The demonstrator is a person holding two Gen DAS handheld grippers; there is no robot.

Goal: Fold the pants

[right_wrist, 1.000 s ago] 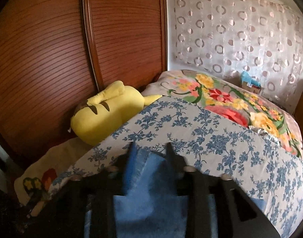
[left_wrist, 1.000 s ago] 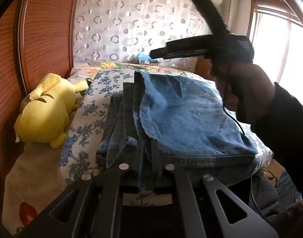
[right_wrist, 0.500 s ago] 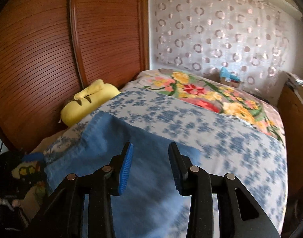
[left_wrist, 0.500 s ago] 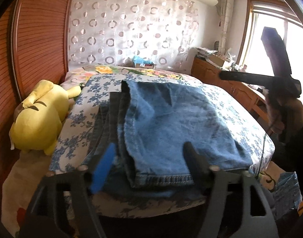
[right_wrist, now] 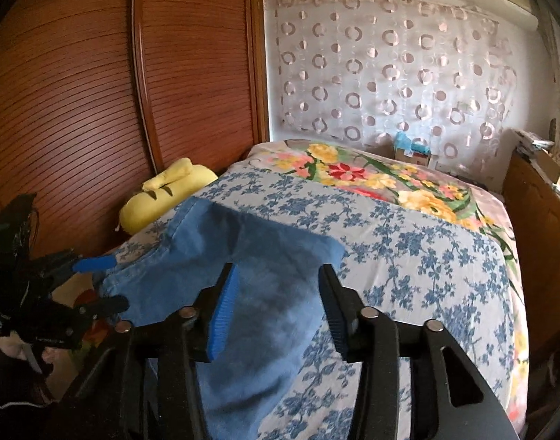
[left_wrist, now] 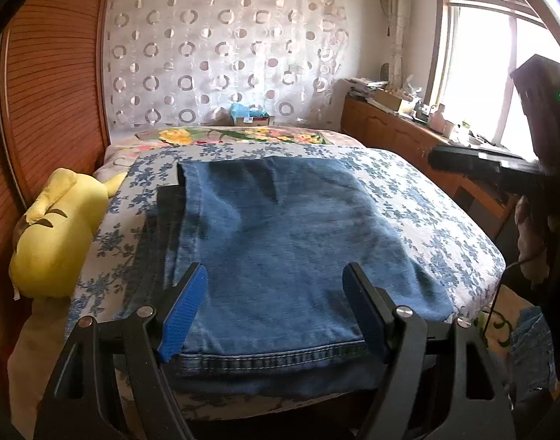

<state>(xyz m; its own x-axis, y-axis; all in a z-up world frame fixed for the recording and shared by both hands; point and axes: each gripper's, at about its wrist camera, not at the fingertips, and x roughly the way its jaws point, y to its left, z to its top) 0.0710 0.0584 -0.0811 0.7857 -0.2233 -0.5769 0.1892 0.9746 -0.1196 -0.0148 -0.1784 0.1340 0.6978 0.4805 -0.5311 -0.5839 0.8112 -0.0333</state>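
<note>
Bedroom, blue-floral bedspread (left_wrist: 408,198): folded jeans (left_wrist: 280,242) lie flat near its front edge.
Left gripper (left_wrist: 274,306) spread wide above the hem, gripping nothing; right gripper (right_wrist: 278,310) also parted and empty over the jeans. Yellow plush (left_wrist: 56,234) beside the bed.

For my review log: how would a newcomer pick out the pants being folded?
Start at the bed with the blue-flowered sheet. The jeans lie folded flat on its near end, right of the yellow plush toy. They are the only plain blue denim there.
</note>
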